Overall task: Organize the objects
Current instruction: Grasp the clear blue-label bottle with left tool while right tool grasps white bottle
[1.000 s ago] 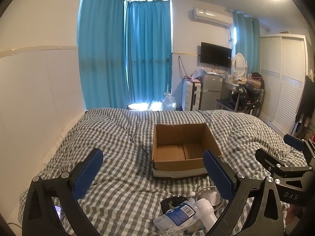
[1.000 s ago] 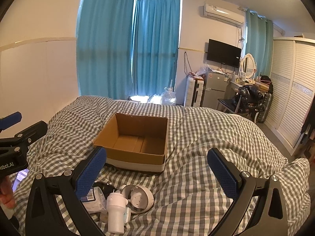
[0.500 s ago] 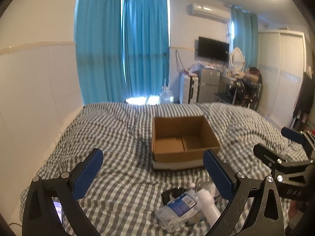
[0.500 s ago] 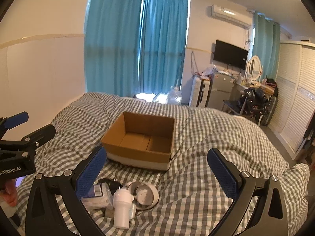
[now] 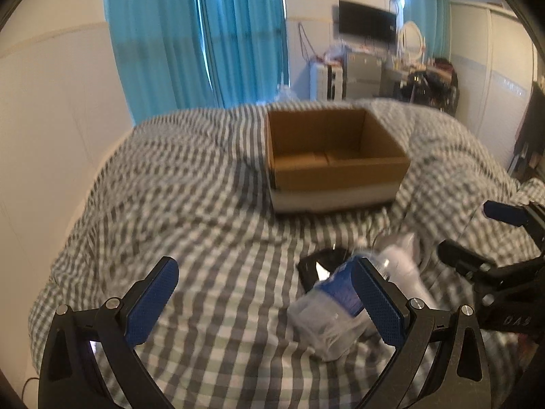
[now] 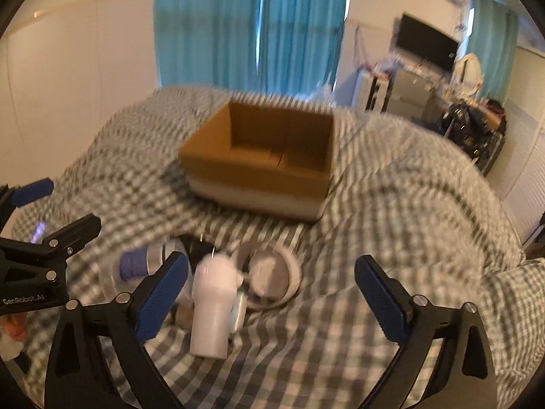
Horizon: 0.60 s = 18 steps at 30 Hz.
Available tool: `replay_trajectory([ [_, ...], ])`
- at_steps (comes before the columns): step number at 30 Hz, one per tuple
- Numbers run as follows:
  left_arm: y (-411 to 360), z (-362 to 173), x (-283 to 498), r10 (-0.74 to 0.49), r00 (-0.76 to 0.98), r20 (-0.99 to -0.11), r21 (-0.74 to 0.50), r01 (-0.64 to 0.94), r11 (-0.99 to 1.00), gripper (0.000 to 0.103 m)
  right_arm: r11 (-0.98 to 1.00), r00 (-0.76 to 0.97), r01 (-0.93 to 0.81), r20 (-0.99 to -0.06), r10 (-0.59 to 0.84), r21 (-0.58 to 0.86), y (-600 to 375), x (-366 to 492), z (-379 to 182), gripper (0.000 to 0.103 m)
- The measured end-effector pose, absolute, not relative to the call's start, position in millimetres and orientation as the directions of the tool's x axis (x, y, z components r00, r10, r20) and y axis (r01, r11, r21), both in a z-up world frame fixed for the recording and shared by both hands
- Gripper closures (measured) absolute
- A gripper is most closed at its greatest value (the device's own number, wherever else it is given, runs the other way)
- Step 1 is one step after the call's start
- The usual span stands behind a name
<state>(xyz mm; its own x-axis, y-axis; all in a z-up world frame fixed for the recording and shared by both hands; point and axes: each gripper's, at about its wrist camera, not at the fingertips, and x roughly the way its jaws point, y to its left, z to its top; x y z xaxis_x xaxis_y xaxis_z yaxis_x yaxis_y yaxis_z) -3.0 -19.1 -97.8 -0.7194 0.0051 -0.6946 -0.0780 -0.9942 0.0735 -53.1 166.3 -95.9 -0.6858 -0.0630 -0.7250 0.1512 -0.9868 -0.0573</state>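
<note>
Right wrist view: the right tool [image 6: 272, 293] is spread wide, jaws just narrowing a touch, nothing pinched, above a white cylinder [image 6: 213, 306] and round case [image 6: 272, 277] on the bed [image 6: 391, 204]. The left tool [image 5: 264, 303], also spread and empty, hangs beside a bottle [image 5: 335, 306]. Beyond sits the box [image 6: 262, 160].

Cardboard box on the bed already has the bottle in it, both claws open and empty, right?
Not quite. The cardboard box is empty in the left wrist view; the bottle lies on the bed in front of it. Left claw and right claw are open and empty.
</note>
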Motion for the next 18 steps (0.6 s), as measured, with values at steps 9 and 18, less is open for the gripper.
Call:
replay_trajectory([
  [9, -21, -117, -12, 0.047, -0.659, -0.751, 0.042, -0.118, -0.992, 0.0, -0.965, -0.551, 0.257, -0.829, -0.1, -0.054, 145, -69, -149, 0.029],
  [18, -7, -128, -20, 0.106, -0.618, -0.779, 0.025, -0.2, -0.979, 0.0, -0.948, -0.471, 0.316, -0.861, -0.19, 0.037, 139, -80, -168, 0.053],
])
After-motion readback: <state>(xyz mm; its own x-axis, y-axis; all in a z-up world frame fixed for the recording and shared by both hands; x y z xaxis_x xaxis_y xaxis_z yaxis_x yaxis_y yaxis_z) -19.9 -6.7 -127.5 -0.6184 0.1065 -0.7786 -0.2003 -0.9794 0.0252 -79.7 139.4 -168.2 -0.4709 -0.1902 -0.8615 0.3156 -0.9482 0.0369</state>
